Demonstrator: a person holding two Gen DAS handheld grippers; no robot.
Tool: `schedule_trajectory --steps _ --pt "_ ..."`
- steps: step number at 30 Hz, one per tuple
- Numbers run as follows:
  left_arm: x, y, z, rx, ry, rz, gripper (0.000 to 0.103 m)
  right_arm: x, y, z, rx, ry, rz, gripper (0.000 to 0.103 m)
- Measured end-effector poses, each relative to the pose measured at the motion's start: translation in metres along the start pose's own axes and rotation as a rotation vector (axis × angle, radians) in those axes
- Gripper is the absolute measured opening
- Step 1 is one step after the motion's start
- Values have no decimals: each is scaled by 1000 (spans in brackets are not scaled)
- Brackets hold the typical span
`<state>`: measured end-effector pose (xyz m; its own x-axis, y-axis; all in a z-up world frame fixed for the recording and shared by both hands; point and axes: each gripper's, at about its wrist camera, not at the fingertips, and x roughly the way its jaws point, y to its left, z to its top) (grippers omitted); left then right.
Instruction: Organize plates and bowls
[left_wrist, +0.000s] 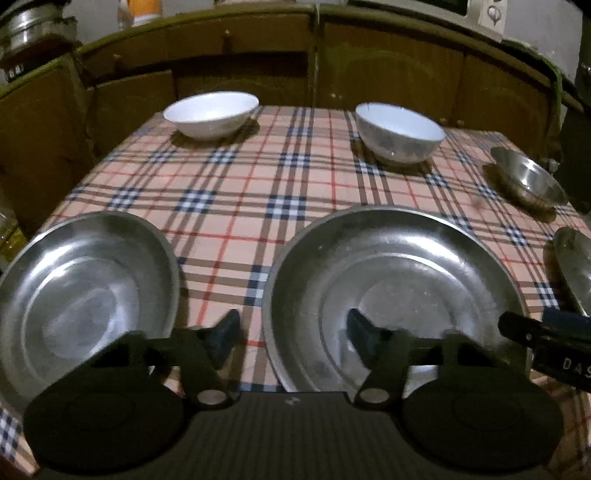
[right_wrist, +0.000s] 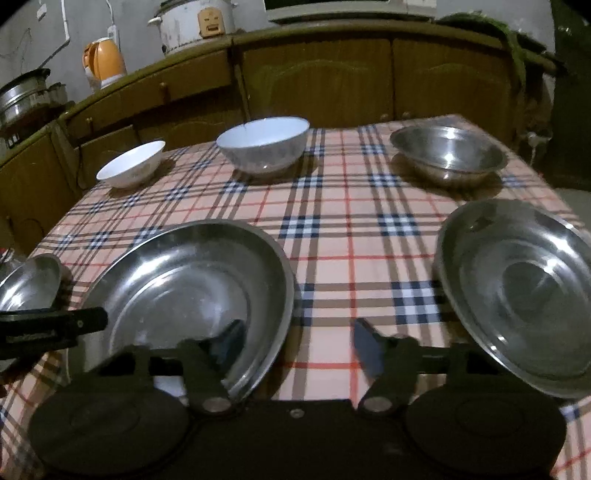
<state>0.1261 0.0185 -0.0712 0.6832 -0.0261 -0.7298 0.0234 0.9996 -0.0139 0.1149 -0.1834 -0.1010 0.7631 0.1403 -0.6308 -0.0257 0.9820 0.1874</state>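
Observation:
A large steel plate (left_wrist: 395, 266) lies at the near middle of the checked tablecloth (left_wrist: 236, 177). My left gripper (left_wrist: 293, 338) is open and straddles its left rim, one finger over the dish and one over the cloth. My right gripper (right_wrist: 299, 345) is open astride the right rim of the same large steel plate (right_wrist: 177, 280). Smaller steel plates flank it: the left steel plate (left_wrist: 85, 288) and the right steel plate (right_wrist: 517, 295). At the far side stand a shallow white bowl (left_wrist: 210, 112), a deeper white bowl (left_wrist: 400, 133) and a steel bowl (right_wrist: 447, 155).
Brown cabinets (right_wrist: 325, 85) run close behind the table's far edge. On the counter stand a white rice cooker (right_wrist: 199, 22), an orange kettle (right_wrist: 105, 61) and steel pots (right_wrist: 26, 96). The table's right edge drops off past the steel bowl.

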Motion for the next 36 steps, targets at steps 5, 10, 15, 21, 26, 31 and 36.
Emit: schedule_trajectory --steps 5,10,15,21,26,31,36 --pt "11 2 3 -11 24 15 20 7 2 3 -9 15 29 22" --pt "7 5 8 -37 20 -9 15 -1 -1 6 3 -4 32 21" --pt "-11 -5 17 -21 -28 -18 15 -19 -3 14 -6 -45 11 21" --pt "-34 -24 24 4 -64 -37 15 -51 -13 21 -8 -79 -14 21" --pt "-53 -41 26 40 -73 -63 15 -79 -22 24 -12 -98 -40 21" --pt "-65 -52 27 78 -78 -74 15 -99 -31 23 -5 -108 -60 21" --pt "-71 -54 21 80 -94 -79 15 -111 -32 16 -21 -130 -67 21"
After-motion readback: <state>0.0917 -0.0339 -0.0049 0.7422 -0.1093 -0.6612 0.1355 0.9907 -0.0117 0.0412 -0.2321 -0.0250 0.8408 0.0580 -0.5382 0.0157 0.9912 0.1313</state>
